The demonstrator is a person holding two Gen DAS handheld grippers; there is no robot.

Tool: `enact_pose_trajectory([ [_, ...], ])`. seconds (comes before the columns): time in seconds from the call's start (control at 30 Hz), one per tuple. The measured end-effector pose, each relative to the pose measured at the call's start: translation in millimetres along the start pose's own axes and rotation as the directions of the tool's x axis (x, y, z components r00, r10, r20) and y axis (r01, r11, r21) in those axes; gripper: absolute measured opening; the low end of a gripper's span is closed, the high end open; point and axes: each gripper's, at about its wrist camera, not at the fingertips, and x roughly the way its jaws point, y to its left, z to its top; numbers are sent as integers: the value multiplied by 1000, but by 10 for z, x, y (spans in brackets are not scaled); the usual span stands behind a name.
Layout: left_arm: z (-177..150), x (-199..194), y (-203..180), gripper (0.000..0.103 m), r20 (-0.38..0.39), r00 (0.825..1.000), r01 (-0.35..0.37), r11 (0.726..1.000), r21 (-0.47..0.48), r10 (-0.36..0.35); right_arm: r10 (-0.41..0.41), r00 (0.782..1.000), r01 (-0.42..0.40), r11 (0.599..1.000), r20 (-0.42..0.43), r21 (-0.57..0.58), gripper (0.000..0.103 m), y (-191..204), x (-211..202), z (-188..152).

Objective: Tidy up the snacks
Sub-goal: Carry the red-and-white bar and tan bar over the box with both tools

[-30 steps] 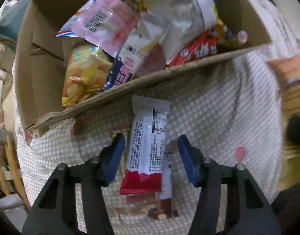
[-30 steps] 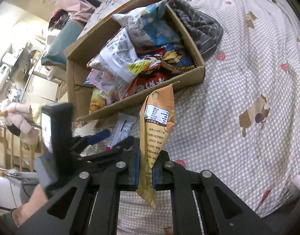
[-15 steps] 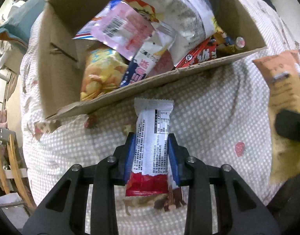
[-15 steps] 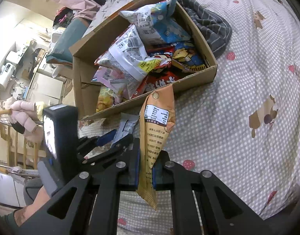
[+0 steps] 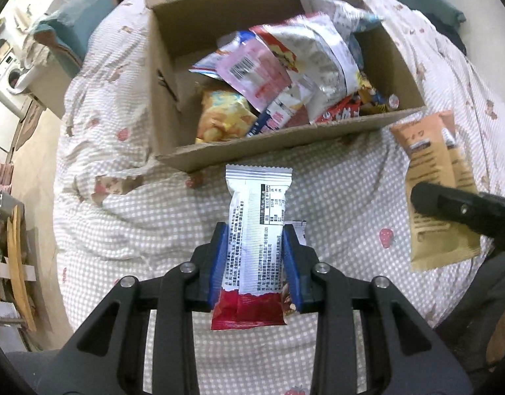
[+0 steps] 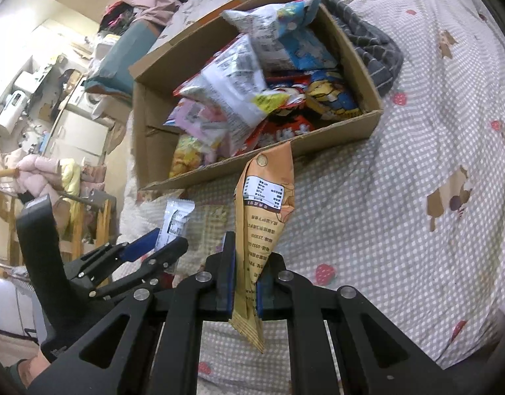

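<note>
1. Left gripper [image 5: 255, 260] clamps a white-and-red snack bar [image 5: 257, 230], held above the checked bedspread [image 5: 160, 217].
2. Right gripper [image 6: 245, 283] pinches an orange snack pouch [image 6: 264, 210].
3. Cardboard box [image 5: 285, 141] at 12 o'clock, heaped with snack bags; its near wall stands between.
4. Grey striped cloth [image 6: 367, 46] beside the box, 1 o'clock.

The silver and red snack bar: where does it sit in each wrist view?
Left wrist: snack bar at centre, clamped in the left gripper.
Right wrist: lower left, only its silver top showing above the left gripper.
Shared landmark: cardboard box just beyond it.
</note>
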Motion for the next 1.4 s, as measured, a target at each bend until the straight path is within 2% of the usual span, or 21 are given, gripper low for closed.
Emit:
enact_pose_trajectory([
  [0.23, 10, -287, 236, 28, 78, 997, -3, 998, -57, 8, -15, 999, 19, 997, 47, -79, 9, 170, -78, -38],
  [0.57, 287, -608, 570, 28, 208, 978, 23, 990, -138, 6, 42, 989, -30, 996, 144, -85, 9, 216, -316, 84],
  [0.73, 482, -657, 666, 28, 236, 972, 37, 987, -159, 2, 70, 983, -59, 996, 168, -66, 9, 265, -475, 226],
  [1.07, 841, -686, 745, 28, 281, 960, 45, 986, -159, 2, 31, 969, -11, 996, 243, -87, 9, 297, -713, 722],
  [1.23, 978, -632, 764, 28, 299, 954, 36, 988, -153, 11, -3, 965, 19, 998, 261, -56, 9, 158, -657, 961],
  [1.4, 1064, -469, 795, 28, 306, 952, 38, 986, -160, 13, -21, 955, 17, 1000, 296, 13, 9, -115, -575, 973],
])
